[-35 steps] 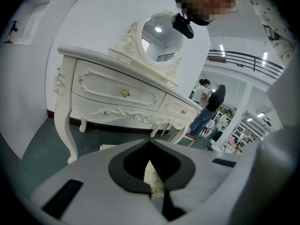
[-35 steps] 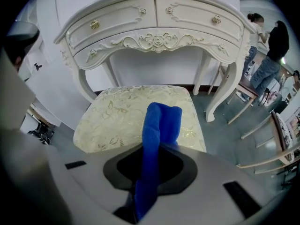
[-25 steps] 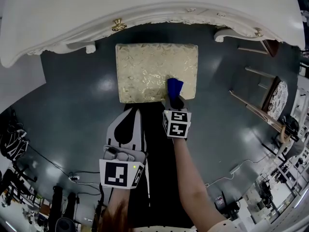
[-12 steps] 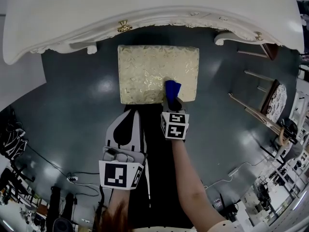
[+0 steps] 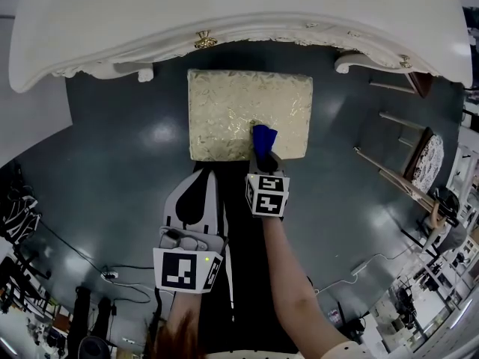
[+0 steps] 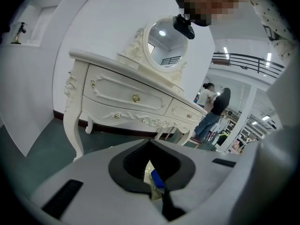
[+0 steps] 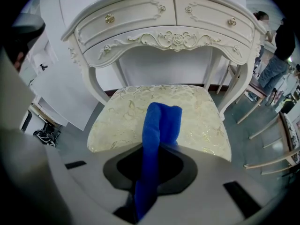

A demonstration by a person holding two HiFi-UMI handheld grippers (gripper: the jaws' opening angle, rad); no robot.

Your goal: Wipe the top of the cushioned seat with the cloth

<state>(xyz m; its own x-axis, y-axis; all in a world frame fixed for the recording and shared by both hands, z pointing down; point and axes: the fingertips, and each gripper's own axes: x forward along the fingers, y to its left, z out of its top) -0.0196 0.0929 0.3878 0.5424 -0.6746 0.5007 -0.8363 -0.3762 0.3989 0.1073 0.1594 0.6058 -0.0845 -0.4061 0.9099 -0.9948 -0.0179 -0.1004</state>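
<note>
right gripper (image 5: 263, 155): pinching blue cloth (image 5: 263, 137) | cloth: on cushioned seat (image 5: 224, 111), near front edge | left gripper (image 5: 203, 173): pressed together, empty

White dressing table (image 5: 224, 13) — oval mirror (image 6: 164, 43) atop.

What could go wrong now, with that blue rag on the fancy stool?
The cloth is bunched into a narrow roll in the right gripper, so it may wipe only a thin strip of the cushioned seat. It sits near the seat's near edge, so a stroke might slip off.
</note>
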